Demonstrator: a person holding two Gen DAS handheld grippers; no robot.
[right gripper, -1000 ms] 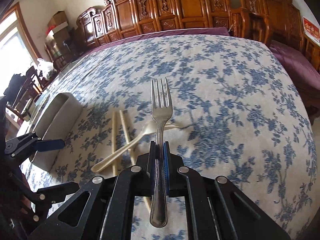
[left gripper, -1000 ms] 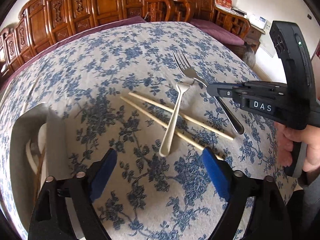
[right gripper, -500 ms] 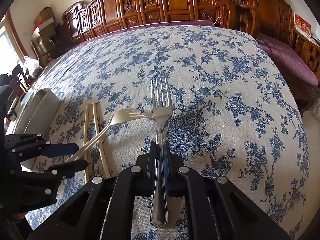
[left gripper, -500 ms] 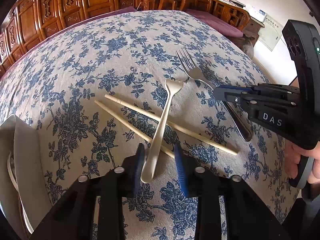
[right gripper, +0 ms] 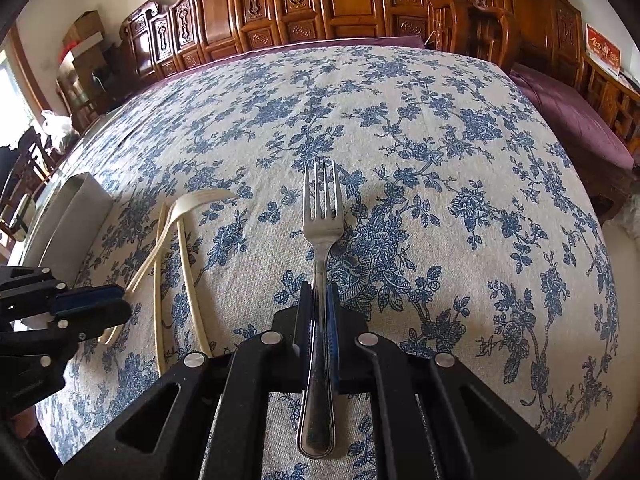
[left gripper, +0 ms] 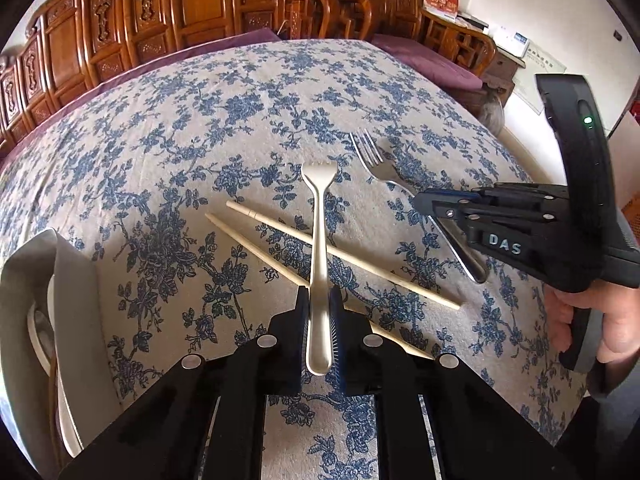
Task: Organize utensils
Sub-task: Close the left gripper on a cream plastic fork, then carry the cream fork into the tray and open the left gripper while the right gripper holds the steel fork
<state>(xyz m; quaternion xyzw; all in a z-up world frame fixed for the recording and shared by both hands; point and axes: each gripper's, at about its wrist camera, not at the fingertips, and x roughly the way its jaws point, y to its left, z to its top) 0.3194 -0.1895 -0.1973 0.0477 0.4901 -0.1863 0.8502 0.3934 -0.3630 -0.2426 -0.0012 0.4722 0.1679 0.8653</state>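
Cream plastic, the pale fork [left gripper: 319, 240] sits clamped by its handle in the left gripper [left gripper: 319, 312], its head ahead across two chopsticks [left gripper: 344, 258]. The right gripper [right gripper: 319, 312] pinches the steel fork [right gripper: 320, 264] likewise. The risk, by judgement: lifting the pale fork could drag or roll the chopsticks beneath, and either slim handle could pivot in its narrow grip.

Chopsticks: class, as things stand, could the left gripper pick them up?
Probably not yet. The left gripper is shut on the cream fork, whose handle lies across both chopsticks, so its fingers are taken.
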